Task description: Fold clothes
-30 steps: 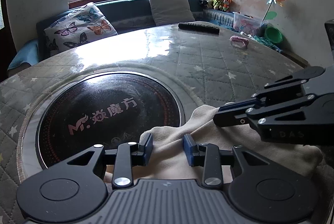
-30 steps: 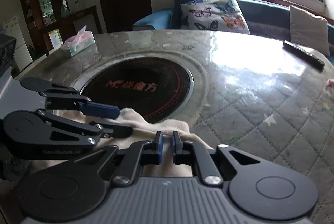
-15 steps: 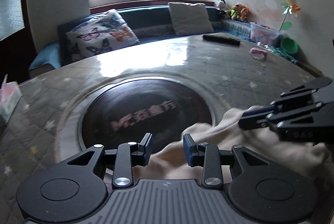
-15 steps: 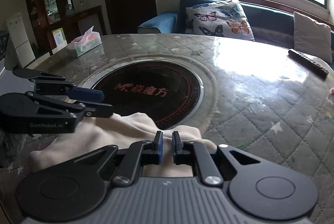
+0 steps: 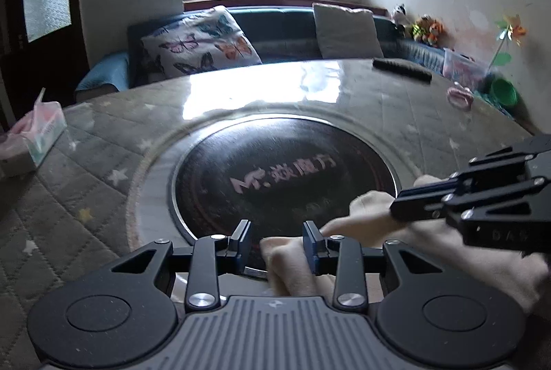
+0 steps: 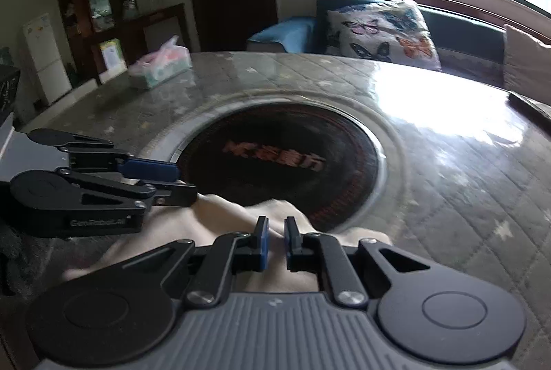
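Observation:
A beige garment (image 5: 372, 225) lies bunched at the near edge of the round table, partly over the black glass disc (image 5: 282, 177). My left gripper (image 5: 277, 240) is open above the garment's left end, with cloth between its jaws but not pinched. My right gripper (image 6: 275, 240) has its jaws nearly closed over the garment (image 6: 234, 215); I cannot tell if it pinches cloth. Each gripper shows in the other's view, the right one (image 5: 399, 211) at the right and the left one (image 6: 179, 184) at the left.
The table (image 5: 86, 197) has a quilted grey cover under glass. A tissue box (image 5: 31, 135) sits at its left, a black remote (image 5: 401, 68) and a pink object (image 5: 459, 94) at its far right. A sofa with a butterfly cushion (image 5: 203, 42) stands behind.
Both grippers have drawn back toward the table's near edge and risen. The garment now covers less of the black disc. The left gripper stays open, the right stays nearly closed.

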`<control>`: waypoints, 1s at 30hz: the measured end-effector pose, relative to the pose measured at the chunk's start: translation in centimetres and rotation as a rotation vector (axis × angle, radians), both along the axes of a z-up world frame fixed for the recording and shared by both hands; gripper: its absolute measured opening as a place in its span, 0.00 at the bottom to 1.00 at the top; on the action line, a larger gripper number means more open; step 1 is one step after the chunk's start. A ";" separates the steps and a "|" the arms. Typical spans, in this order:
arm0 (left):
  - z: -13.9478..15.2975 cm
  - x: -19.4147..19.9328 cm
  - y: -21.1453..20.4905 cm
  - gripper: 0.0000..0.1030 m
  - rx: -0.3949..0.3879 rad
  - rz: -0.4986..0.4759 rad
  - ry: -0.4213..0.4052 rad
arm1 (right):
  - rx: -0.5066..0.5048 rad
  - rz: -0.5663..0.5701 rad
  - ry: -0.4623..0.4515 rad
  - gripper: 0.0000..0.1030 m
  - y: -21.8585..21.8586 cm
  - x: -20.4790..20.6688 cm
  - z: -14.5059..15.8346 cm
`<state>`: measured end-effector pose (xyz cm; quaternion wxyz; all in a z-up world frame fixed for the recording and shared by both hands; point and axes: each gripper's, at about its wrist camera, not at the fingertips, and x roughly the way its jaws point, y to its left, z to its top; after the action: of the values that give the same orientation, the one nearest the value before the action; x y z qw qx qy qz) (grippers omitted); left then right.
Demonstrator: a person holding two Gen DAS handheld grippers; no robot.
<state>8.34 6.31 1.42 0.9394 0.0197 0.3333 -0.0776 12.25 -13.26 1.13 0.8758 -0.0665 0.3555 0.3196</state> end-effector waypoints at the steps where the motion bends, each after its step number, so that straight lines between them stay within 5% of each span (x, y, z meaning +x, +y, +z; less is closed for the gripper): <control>1: 0.2 -0.2 0.2 0.34 -0.002 0.001 -0.004 | 0.007 0.015 -0.001 0.08 0.4 -0.1 0.2; 15: -1.0 -1.2 1.4 0.36 0.014 -0.006 0.022 | -0.024 0.067 0.017 0.08 4.7 0.7 -0.8; 30: -1.3 -1.2 0.8 0.36 0.042 -0.019 0.031 | -0.059 0.271 -0.024 0.08 5.1 -7.7 0.4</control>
<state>7.14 7.07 0.11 0.9328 0.0414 0.3490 -0.0797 4.51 -8.20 1.50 0.8266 -0.1433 0.3420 0.4234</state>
